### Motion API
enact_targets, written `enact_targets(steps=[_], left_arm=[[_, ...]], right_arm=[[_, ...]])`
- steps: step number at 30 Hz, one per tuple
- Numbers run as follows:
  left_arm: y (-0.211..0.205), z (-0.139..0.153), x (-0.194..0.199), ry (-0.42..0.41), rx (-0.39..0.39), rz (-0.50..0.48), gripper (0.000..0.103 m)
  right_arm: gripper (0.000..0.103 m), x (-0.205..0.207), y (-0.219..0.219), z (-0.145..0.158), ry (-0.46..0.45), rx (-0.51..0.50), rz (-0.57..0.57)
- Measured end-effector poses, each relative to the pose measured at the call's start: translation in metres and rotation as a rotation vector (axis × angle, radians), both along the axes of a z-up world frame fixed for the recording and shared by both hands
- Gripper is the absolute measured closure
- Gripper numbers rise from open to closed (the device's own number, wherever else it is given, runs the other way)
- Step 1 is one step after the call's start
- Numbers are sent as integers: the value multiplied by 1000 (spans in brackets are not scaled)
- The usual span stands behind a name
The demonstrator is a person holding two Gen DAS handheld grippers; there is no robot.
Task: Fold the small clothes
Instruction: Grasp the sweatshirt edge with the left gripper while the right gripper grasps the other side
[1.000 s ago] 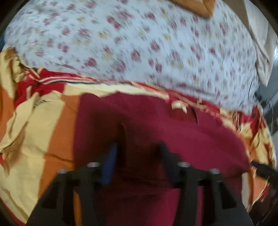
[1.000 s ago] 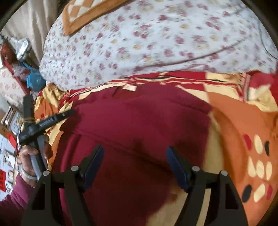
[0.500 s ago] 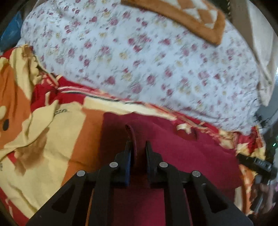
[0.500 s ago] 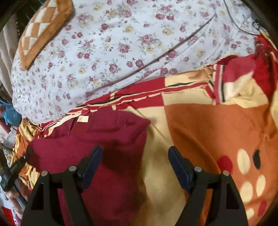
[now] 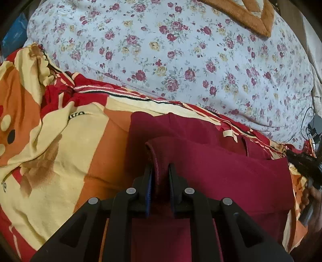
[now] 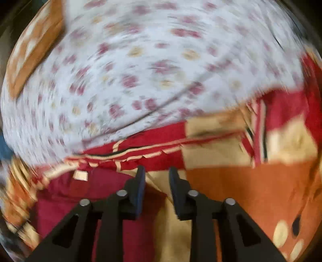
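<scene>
A dark red garment (image 5: 221,167) lies on a patterned orange, cream and red blanket (image 5: 66,153). My left gripper (image 5: 160,171) is shut on a raised fold of the garment's left edge, which stands up between the fingers. In the blurred right wrist view the garment (image 6: 84,193) lies to the lower left, with a small cream label (image 6: 80,175). My right gripper (image 6: 157,173) sits at the garment's right edge over the blanket (image 6: 251,191); its jaws stand narrowly apart and I cannot tell whether cloth is between them.
A white floral quilt (image 5: 181,56) is heaped behind the garment, also in the right wrist view (image 6: 140,70). An orange checked cushion (image 5: 241,14) lies on it. The other hand-held gripper (image 5: 308,163) shows at the right edge.
My left gripper has lifted the pinched fold a little higher. My right gripper's jaws have narrowed from wide open and it has moved quickly, blurring the view.
</scene>
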State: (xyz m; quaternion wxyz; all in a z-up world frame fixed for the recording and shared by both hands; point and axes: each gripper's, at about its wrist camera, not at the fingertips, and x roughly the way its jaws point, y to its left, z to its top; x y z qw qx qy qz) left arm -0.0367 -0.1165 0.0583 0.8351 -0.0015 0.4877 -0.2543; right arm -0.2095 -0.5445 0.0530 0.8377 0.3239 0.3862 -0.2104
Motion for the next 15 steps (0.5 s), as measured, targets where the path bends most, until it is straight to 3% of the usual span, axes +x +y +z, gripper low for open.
enact_targets(steps=[3,5,7,9,10,11,15], left_arm=[[-1,-1,0,-1,8,-1,100],[-3,-2,-1,-5,16,-1,100],[-4,-3,-2,-10,21,-1,100],[-3,-3,-4,-9,18,-3,100],[-2,-3,-5,-6,10,-7,100],[-1,-2,-7,-2,3,-12,100],[-5,-2,-14,-7,32,-43,100]], right_arm=[[56,-30,12,5,-9,55,61],[33,-42,30,3,12,61,117],[25,-52,48,-7,19,91,169],[32,-52,65,-21,55,115,238],[63,-53,70,-24,71,100,259],[83,-54,77,-24,86,71,286],[90,-77,77,-5,78,-53,242]])
